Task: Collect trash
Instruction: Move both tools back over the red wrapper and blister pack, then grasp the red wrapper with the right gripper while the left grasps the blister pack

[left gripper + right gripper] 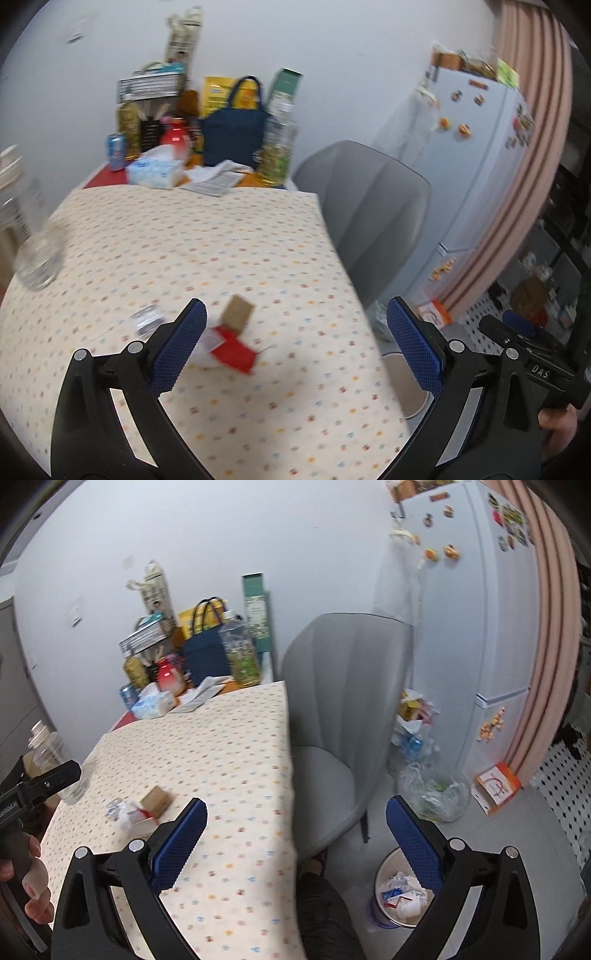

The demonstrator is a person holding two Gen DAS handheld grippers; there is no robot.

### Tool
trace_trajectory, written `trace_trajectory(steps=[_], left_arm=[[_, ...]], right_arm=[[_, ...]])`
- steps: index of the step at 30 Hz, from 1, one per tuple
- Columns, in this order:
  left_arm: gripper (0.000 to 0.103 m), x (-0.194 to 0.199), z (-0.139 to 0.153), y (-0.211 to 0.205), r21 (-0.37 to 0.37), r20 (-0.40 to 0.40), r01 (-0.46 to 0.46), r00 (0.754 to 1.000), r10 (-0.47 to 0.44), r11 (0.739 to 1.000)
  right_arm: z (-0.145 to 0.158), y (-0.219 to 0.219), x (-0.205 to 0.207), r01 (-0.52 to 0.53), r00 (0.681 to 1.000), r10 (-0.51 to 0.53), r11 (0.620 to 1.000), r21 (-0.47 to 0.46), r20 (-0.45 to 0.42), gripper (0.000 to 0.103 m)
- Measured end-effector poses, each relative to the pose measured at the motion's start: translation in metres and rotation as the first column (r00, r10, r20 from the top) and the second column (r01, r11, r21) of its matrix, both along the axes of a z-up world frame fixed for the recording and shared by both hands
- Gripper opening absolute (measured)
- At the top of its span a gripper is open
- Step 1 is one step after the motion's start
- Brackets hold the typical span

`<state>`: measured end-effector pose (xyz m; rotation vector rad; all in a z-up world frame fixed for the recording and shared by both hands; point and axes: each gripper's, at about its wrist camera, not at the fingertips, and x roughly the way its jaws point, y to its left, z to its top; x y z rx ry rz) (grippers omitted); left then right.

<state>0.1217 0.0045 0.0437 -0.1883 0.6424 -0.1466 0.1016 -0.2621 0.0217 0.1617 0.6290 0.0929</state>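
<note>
A red and white wrapper (229,349) lies on the dotted tablecloth (221,240) with a brown cardboard piece (238,314) and a crumpled clear foil (147,320) beside it. My left gripper (295,343) is open and empty, just above and short of them. The same trash shows in the right wrist view: wrapper (138,818), cardboard (157,800), foil (115,808). My right gripper (295,840) is open and empty, over the table's right edge. A white trash bin (400,895) with several wrappers in it stands on the floor below.
A grey chair (343,709) stands at the table's right side. A clear glass (38,258) sits at the table's left. Bottles, a blue bag (234,129) and a tissue pack (155,171) crowd the far end. A fridge (472,627) and plastic bags (432,790) lie beyond.
</note>
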Motion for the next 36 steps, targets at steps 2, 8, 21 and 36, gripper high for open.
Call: trace_trajectory(steps=[2, 8, 21, 36], left_arm=[[0.097, -0.012, -0.001, 0.016, -0.001, 0.014, -0.048, 0.999, 0.048, 0.999], [0.097, -0.039, -0.012, 0.050, 0.000, 0.012, -0.134, 0.991, 0.134, 0.991], [0.097, -0.064, -0.040, 0.101, 0.028, -0.042, -0.247, 0.968, 0.248, 0.969], [0.097, -0.023, -0.085, 0.154, 0.010, -0.157, -0.297, 0.943, 0.295, 0.955]], right_arm=[[0.000, 0.013, 0.001, -0.030, 1.000, 0.030, 1.000, -0.007, -0.009, 0.095], [-0.002, 0.050, -0.013, -0.086, 0.995, 0.087, 0.996, -0.019, 0.040, 0.095], [-0.016, 0.106, 0.000, -0.196, 0.980, 0.196, 0.981, 0.009, -0.033, 0.095], [-0.048, 0.179, 0.046, -0.393, 0.909, 0.393, 0.919, 0.030, -0.139, 0.086]])
